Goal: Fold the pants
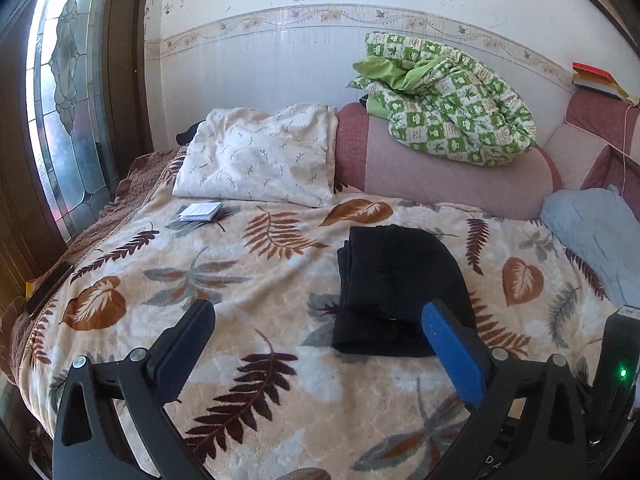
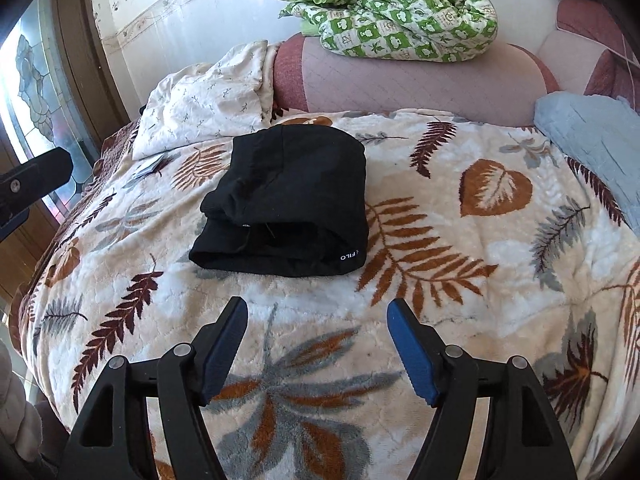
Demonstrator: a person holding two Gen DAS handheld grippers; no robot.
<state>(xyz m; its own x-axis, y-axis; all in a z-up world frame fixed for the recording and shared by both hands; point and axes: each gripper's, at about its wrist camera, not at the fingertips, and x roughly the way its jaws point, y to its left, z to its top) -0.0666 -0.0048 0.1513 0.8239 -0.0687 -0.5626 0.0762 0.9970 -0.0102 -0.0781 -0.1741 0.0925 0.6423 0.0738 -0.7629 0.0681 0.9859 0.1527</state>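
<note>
Left wrist view: the left claw (image 1: 318, 330) is spread wide and empty, held above the leaf-patterned fleece blanket (image 1: 248, 280) on the bed. The black fabric pants (image 1: 396, 292) lie folded into a compact stack just beyond its blue finger.

Right wrist view: the right claw (image 2: 316, 326) is likewise spread, gripping nothing, short of the pants (image 2: 288, 204). Judgement: folding appears complete, hence both claws stand clear.
</note>
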